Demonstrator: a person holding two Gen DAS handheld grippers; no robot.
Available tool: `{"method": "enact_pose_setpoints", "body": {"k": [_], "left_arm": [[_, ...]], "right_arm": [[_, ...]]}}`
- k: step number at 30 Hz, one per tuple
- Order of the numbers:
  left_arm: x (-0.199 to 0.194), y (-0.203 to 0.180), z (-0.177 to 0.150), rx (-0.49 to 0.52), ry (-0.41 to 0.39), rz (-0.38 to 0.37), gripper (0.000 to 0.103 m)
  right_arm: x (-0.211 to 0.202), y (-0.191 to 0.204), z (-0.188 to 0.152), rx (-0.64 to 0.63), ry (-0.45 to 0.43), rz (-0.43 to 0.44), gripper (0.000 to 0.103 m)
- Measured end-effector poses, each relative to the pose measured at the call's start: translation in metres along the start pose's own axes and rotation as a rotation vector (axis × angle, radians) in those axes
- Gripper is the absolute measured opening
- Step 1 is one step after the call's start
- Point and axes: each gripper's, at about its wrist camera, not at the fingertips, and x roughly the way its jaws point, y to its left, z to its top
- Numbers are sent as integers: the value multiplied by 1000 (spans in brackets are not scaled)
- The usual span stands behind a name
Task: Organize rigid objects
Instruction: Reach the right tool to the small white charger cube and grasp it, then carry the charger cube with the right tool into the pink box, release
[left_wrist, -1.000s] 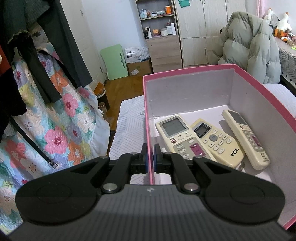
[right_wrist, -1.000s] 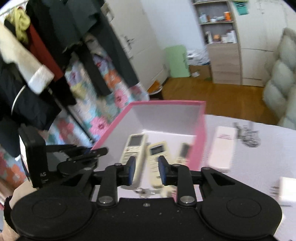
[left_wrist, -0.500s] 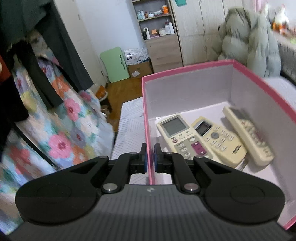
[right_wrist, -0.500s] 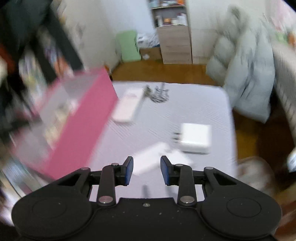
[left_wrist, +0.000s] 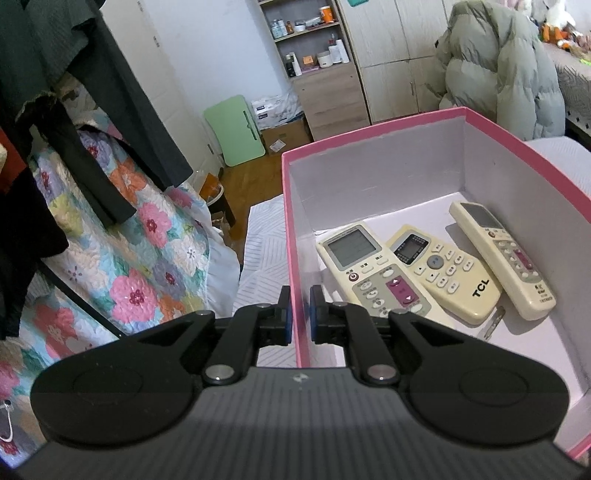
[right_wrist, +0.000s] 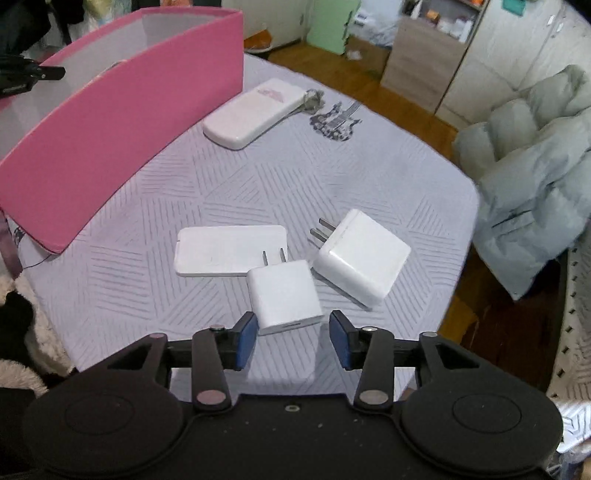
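A table covered by a pale lilac cloth with a line pattern is seen, and everything is placed relative to the pink box standing on it. The box is open at the top, with white inner walls. Its near left wall is clamped by the left gripper, one pad outside and one inside, clenched on the thin card.

Inside the box, three cream remote controls are laid side by side on the floor: a wide one nearest the gripped wall, a middle one marked TCL partly overlapping it, and a slim one furthest from that wall.

Outside the box, on the cloth, a white oblong case is found just beside the box's long pink side. Further from the box, a flat white slab lies, with a large white plug and a smaller white plug beyond it.

The right gripper is held low over the smaller plug. Its jaws are opening, with the plug's near end between the blue pads but not pressed by them.
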Motion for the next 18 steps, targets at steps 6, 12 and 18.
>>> {"method": "enact_pose_setpoints", "body": {"k": [6, 12, 18], "left_arm": [[-1, 0, -1, 2, -1, -4, 7], [-2, 3, -3, -7, -1, -6, 7], [-1, 3, -3, -4, -3, -4, 8]], "right_arm": [[16, -9, 10, 27, -1, 87, 51], [11, 6, 9, 14, 0, 33, 49], [-5, 7, 9, 56, -41, 9, 49]]}}
